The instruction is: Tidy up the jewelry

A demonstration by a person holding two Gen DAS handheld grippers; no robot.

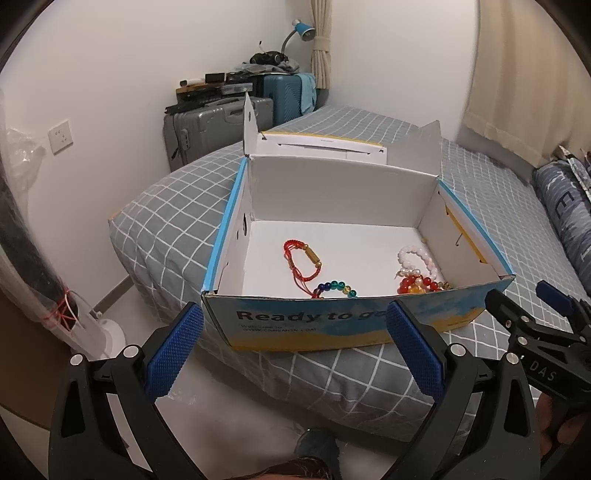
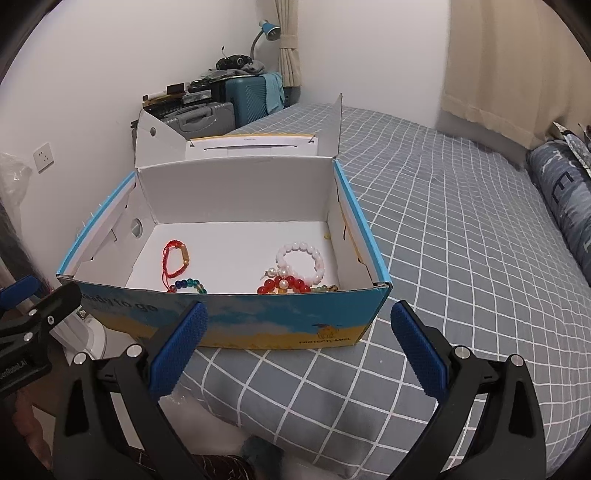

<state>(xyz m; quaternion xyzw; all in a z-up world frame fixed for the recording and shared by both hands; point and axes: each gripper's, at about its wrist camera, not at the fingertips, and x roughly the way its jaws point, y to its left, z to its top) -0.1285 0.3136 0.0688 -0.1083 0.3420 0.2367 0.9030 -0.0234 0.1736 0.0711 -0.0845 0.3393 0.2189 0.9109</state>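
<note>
Hovering side by side at the near edge of the bed [image 2: 443, 229], both grippers hang just short of the open cardboard box [image 1: 332, 325], and neither one touches it. The left gripper [image 1: 295, 354] has its blue-padded jaws spread wide with nothing between them; the right gripper [image 2: 299, 350] matches it, jaws wide apart and empty too. The box sits on the grey checked bedsheet with its lid flipped back, the words "Ready to go" across its front wall. Inside, on the white floor, there's the jewelry: a red cord bracelet [image 2: 176, 260] with a gold tube bead lies toward the left, and right below it, against the front wall, a multicoloured glass-bead bracelet [image 2: 188, 285] is partly hidden by the rim. Over on the right side, a pale pink bead bracelet [image 2: 301, 260] lies flat, and touching it, nearer the front wall, a red-orange bead bracelet [image 2: 284, 285] is heaped with a few pearl beads on top; how they tangle I can't tell. Beyond the bed, suitcases [image 1: 207, 125] stand against the wall, a blue desk lamp [image 1: 303, 31] above them.
</note>
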